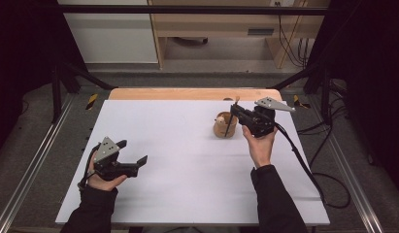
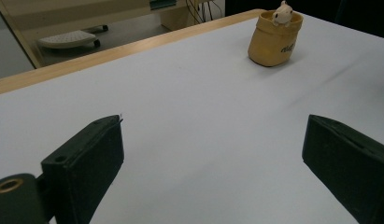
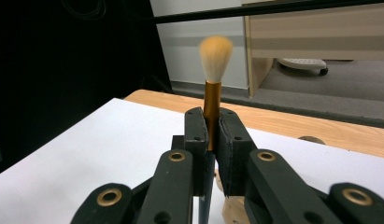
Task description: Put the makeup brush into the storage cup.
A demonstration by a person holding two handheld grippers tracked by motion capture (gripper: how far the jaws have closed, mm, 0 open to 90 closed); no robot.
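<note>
The big white table top [image 1: 187,179] carries very little, so the risks sit near its far right part, at about two o'clock from the middle.

There stands the small tan cup shaped like a sack [image 1: 224,125], with a tiny pale animal figure [image 2: 282,12] peeking out of its mouth. The right gripper [image 1: 237,112] is just beside this cup, at its three o'clock. Its two black jaws are pressed tight on the brush with the shiny orange-gold neck and soft pale bristles [image 3: 215,79]. The bristles point up and the dark handle slants down toward the cup.

What could go wrong? The cup looks light (and it is small), so the handle end could bump its rim and tip it or push it away. The figure takes up room inside, so the handle may catch on it and not slide in. The jaws hold only a thin part of the brush, so it could twist or slip if it hits something.

The left gripper [image 1: 134,158] is well apart, near eight o'clock on the table. Its jaws are spread wide and hold nothing, so it cannot steady the cup from there.

Counted from big to small: one table top, two grippers, one cup, one brush, one figure.
</note>
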